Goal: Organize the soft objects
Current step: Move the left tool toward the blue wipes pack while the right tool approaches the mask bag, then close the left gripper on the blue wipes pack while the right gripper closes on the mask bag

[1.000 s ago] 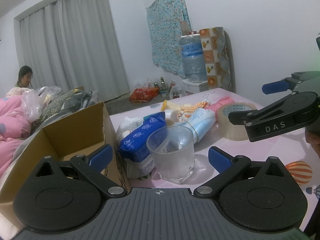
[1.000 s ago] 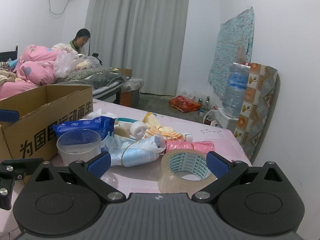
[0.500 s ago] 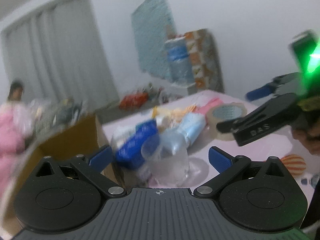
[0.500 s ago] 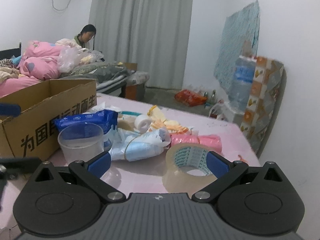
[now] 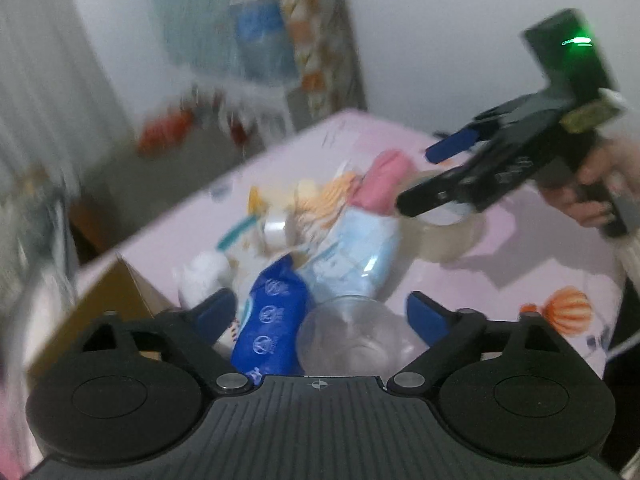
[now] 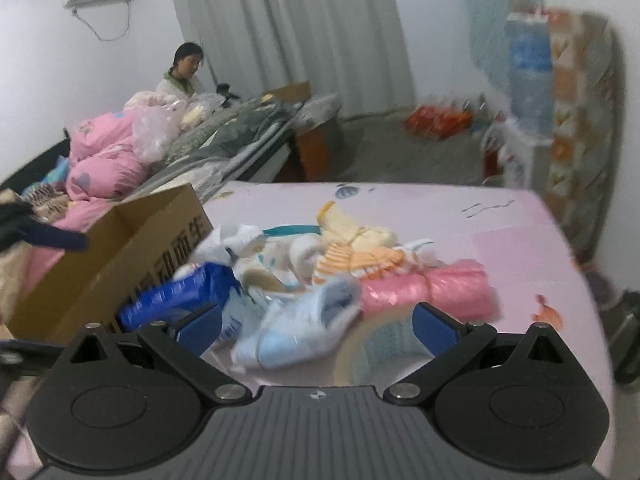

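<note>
A pile of soft goods lies on the pink table (image 6: 500, 236): a blue tissue pack (image 5: 272, 320), a light blue pack (image 6: 296, 328), a pink roll (image 6: 428, 288), orange striped socks (image 6: 356, 260) and a white sock (image 6: 236, 240). My left gripper (image 5: 322, 314) hangs above the pile's near end and its jaws are closing. A clear cup (image 5: 352, 336) stands between them, untouched. My right gripper (image 6: 316, 326) is open over the light blue pack and a tape roll (image 6: 376, 344). It also shows in the left wrist view (image 5: 432, 176), held by a hand.
An open cardboard box (image 6: 108, 264) stands at the table's left, against the pile. Beyond it is a bed with pink bedding (image 6: 104, 160), where a person (image 6: 184, 68) sits. A water bottle (image 6: 528, 60) and a patterned board stand at the far right wall.
Both grippers have risen and tipped down, so each now looks onto the pile from above. The left jaws have narrowed slightly. The right gripper has moved over the tape roll.
</note>
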Demonstrator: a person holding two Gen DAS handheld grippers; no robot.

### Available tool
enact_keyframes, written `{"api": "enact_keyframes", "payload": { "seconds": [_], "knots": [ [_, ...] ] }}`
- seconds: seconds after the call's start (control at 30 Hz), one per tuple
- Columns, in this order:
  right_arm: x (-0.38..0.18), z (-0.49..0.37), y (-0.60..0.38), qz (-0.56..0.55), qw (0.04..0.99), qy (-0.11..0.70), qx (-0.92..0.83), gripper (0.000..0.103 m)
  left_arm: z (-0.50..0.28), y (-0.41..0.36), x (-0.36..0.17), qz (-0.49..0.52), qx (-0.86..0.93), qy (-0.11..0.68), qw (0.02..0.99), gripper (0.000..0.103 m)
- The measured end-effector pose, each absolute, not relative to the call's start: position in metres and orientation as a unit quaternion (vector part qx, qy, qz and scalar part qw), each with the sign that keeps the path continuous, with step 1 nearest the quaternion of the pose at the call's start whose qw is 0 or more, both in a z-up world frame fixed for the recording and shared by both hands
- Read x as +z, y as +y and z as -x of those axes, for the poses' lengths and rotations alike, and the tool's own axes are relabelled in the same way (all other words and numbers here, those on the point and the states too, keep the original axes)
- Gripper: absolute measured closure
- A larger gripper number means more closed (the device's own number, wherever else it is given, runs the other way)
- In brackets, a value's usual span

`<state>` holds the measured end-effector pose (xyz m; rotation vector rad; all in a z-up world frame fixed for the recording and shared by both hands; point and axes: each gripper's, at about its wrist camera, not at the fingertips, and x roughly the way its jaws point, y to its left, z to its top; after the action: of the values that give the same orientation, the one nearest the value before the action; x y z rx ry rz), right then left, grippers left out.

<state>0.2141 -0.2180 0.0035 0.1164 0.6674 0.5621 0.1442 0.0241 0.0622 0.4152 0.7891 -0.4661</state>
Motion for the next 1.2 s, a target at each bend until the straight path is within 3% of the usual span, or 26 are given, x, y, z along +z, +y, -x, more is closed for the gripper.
{"api": "enact_keyframes", "payload": {
  "seconds": [0.17,0.27,0.47,0.73,0.9,0.97,1.07,1.2],
  "knots": [
    [-0.006,-0.265,-0.199,-0.077,0.872,0.383,0.293,0.055,-0.203,0.038,0.048,-0.142,-0.206,0.455,0.855,0.040],
    [-0.022,-0.282,-0.189,-0.096,0.850,0.422,0.302,0.056,-0.218,0.037,0.037,-0.150,-0.208,0.481,0.838,0.046],
    [-0.036,-0.296,-0.177,-0.090,0.839,0.449,0.294,0.070,-0.239,0.037,0.025,-0.098,-0.211,0.525,0.819,0.047],
    [-0.039,-0.290,-0.173,-0.071,0.847,0.439,0.291,0.070,-0.239,0.021,0.022,-0.156,-0.195,0.520,0.817,0.047],
    [-0.040,-0.284,-0.167,-0.070,0.836,0.444,0.314,0.070,-0.245,0.026,0.024,-0.128,-0.172,0.532,0.819,0.047],
    [-0.040,-0.284,-0.166,-0.070,0.836,0.447,0.312,0.070,-0.250,0.029,0.026,-0.107,-0.160,0.541,0.819,0.054],
    [-0.040,-0.285,-0.167,-0.079,0.832,0.451,0.314,0.070,-0.251,0.028,0.025,-0.120,-0.157,0.543,0.816,0.056],
    [-0.041,-0.276,-0.161,-0.031,0.835,0.437,0.334,0.076,-0.249,0.026,0.022,-0.132,-0.160,0.537,0.818,0.056]
  ]
}}
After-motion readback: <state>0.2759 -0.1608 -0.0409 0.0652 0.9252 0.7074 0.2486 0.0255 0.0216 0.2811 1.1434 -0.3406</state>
